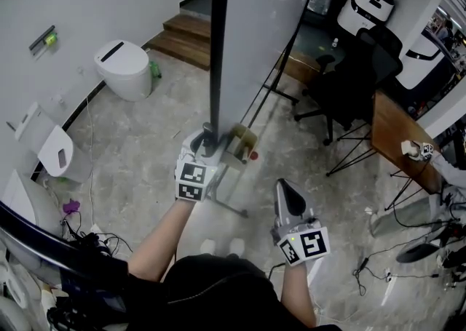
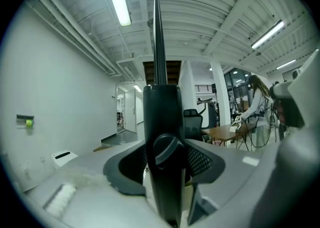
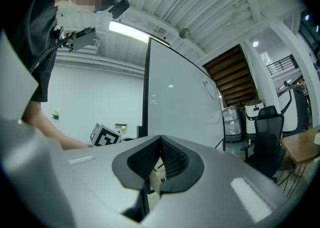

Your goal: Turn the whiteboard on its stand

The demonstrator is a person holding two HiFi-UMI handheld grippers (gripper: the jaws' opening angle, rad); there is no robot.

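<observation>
Probably freeing the pivot: left gripper [image 1: 207, 142] jaws spread astride whiteboard frame [image 1: 216, 46] knob [image 2: 167, 150]; right gripper [image 1: 285, 190] idles, jaws together.

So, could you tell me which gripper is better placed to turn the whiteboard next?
Left. The left gripper has its jaws either side of the whiteboard's frame at the knob. The right gripper is well off it, jaws together and empty.

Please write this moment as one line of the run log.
left gripper: open around stand post | right gripper: shut, empty | whiteboard: upright
</observation>
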